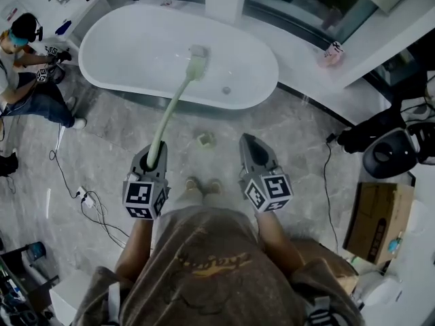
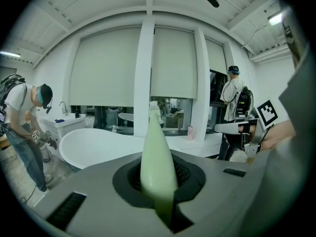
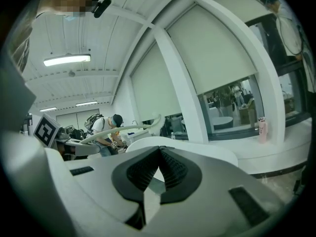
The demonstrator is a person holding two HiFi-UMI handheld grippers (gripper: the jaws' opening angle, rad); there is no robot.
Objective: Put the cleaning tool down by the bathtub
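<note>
the left hand-held gripper (image 1: pixel 151 157) is closed on the handle of the cleaning tool (image 1: pixel 174 104), a long pale green brush. its jaws are drawn in tight on the thick end of the handle, which fills the gap between them in the left gripper view. from there the handle runs forward and away from the person, out over the near rim of the white bathtub (image 1: pixel 122 79). the brush head (image 1: pixel 197 61) sits over the inside of the tub, up from the drain (image 1: pixel 226 90). whether the head touches the tub cannot be told.

the right hand-held gripper (image 1: pixel 253 149) is held beside the left one, level with it and a little apart. its jaws are together at the tips with nothing between them. in the right gripper view the brush shows off to the left as a thin curved rod.

the person stands on the grey marble floor (image 1: pixel 292 148), facing the long side of the tub. a small pale object (image 1: pixel 205 140) lies on the floor between the person's shoes (image 1: pixel 203 184) and the tub. a second person (image 1: pixel 26 66) crouches at the tub's left end. a pink bottle (image 1: pixel 333 53) stands on the white ledge (image 1: pixel 299 46) behind the tub, and a cardboard box (image 1: pixel 378 220) sits at the right.
</note>
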